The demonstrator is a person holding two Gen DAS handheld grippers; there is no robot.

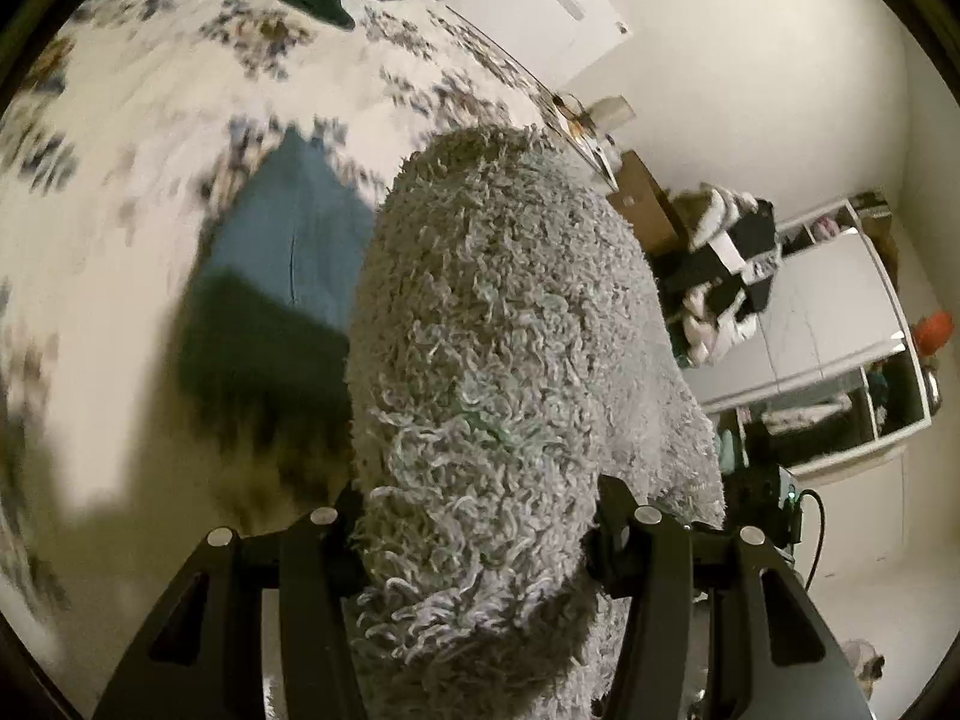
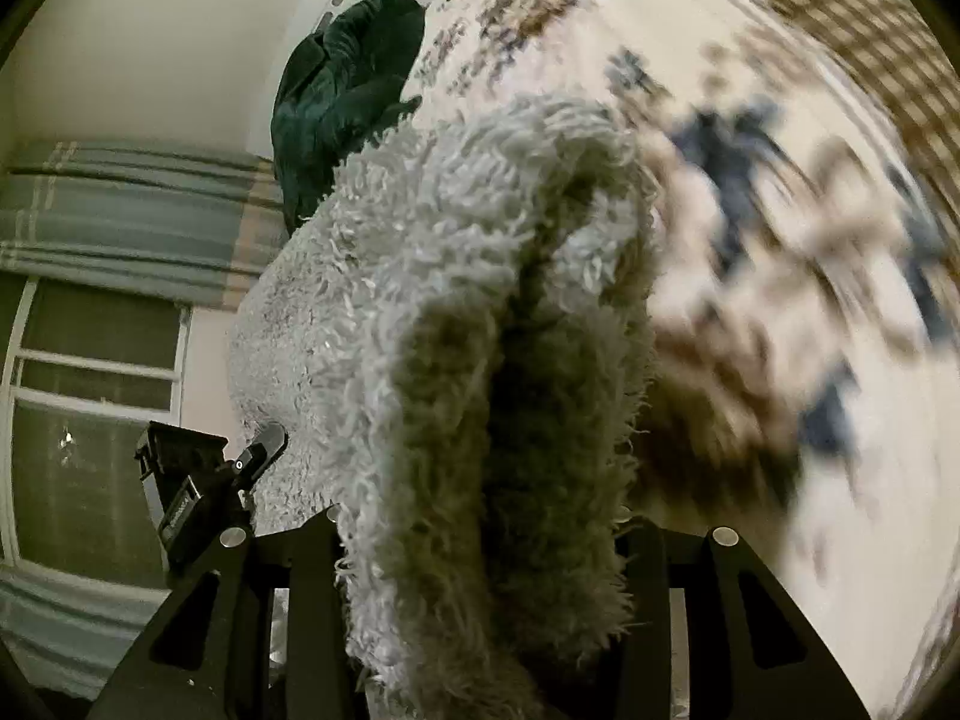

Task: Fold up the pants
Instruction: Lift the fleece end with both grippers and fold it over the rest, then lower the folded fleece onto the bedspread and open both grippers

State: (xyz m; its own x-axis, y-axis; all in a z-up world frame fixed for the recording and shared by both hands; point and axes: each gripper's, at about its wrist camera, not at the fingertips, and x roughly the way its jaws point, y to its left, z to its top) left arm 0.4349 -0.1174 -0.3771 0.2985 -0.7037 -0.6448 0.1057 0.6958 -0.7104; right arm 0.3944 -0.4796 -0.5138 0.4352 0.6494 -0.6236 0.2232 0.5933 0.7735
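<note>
Gripping the fluffy pants (image 1: 504,324), both claws, left (image 1: 480,534) and right (image 2: 480,534), are clamped on bunched pile, holding it above the bed (image 1: 150,90). Fabric runs forward from each claw; its long axis is probably between them.

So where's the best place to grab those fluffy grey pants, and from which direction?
Judging by how they hang, at an edge, from the side: each hand-held gripper, left and right, pinches a bunched fold of the fluffy pants, which drape limply above the floral bedspread. Thick pile needs a deep bite.
</note>
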